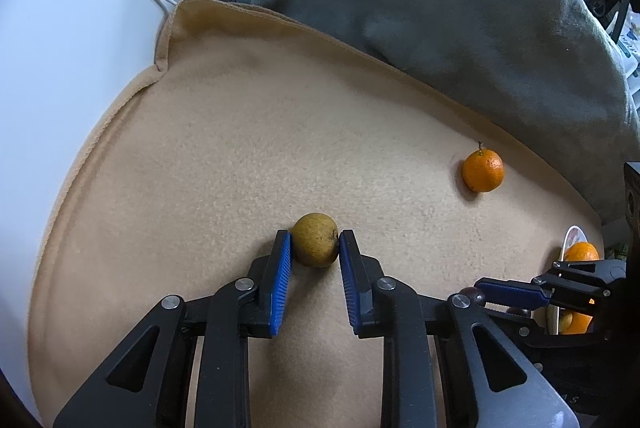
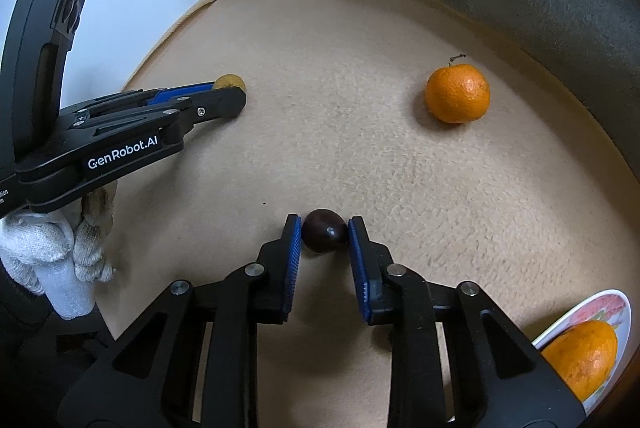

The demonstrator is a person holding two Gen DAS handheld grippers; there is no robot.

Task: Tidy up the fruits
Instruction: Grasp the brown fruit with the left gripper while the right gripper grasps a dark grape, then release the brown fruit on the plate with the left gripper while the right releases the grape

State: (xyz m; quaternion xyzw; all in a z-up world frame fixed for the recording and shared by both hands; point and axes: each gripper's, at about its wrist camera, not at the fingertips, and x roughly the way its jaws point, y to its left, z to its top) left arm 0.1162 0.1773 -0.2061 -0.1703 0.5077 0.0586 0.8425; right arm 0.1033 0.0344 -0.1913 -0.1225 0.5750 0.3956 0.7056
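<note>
- The left gripper [image 1: 316,244] pinches a dull yellow-brown round fruit [image 1: 315,245] between its blue pads; both pads touch the fruit's sides, and the fruit appears to rest on the tan fleece blanket [image 1: 240,156]. Only the pad tips hold it, so a quick lift could let the fruit roll forward out of the grip.
- The right gripper [image 2: 325,238] closes on a small dark, glossy fruit [image 2: 324,236], probably a plum or passion fruit. The pads sit at its flanks, touching or very nearly so. The skin looks smooth and the fruit small, so a squeeze off its middle could squirt it out onto the blanket.
- A loose mandarin with a stem [image 2: 457,93] lies well apart from both grippers, farther out on the blanket. A sweep of either tool toward the plate might knock it and set it rolling, since the soft cloth offers no rim.
- The patterned plate [image 2: 616,302] sits at the blanket's right edge and already carries an orange [image 2: 584,356]. In the right wrist view that orange seems to lean at the rim; dropping more fruit against it could push it off or tip the plate, though how level the plate sits cannot be told.
- In the left wrist view the right gripper is close beside the left. If both carry toward the plate together, they may collide.
</note>
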